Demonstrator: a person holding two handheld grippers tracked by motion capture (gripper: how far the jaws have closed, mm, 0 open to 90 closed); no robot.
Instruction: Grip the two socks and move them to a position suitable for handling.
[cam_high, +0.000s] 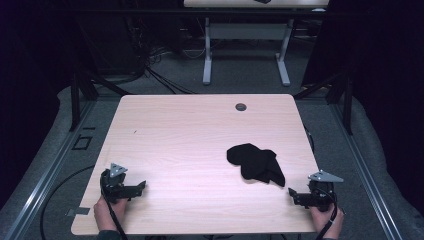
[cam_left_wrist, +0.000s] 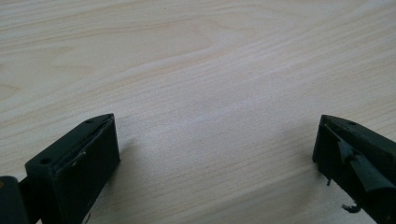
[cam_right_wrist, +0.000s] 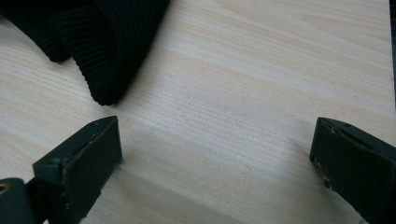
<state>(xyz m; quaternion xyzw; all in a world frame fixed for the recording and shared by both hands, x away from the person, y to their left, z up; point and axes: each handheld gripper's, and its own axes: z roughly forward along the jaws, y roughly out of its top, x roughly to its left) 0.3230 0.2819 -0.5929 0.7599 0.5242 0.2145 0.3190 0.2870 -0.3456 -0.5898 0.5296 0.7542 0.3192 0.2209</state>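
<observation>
A crumpled black ribbed cloth lies on the light wooden table, right of its middle. My left gripper rests near the table's front left corner, pointing right, far from the cloth. In the left gripper view its jaws stand wide apart over bare wood, so the left gripper is open and empty. My right gripper sits at the front right corner, pointing left, a short way below the cloth. The right gripper is open too, and the cloth's nearest fold lies just beyond its left jaw, not touched.
A round cable hole sits near the table's far edge. Beyond it stands a second desk with white legs, with cables on the grey floor. Black frame posts flank the table.
</observation>
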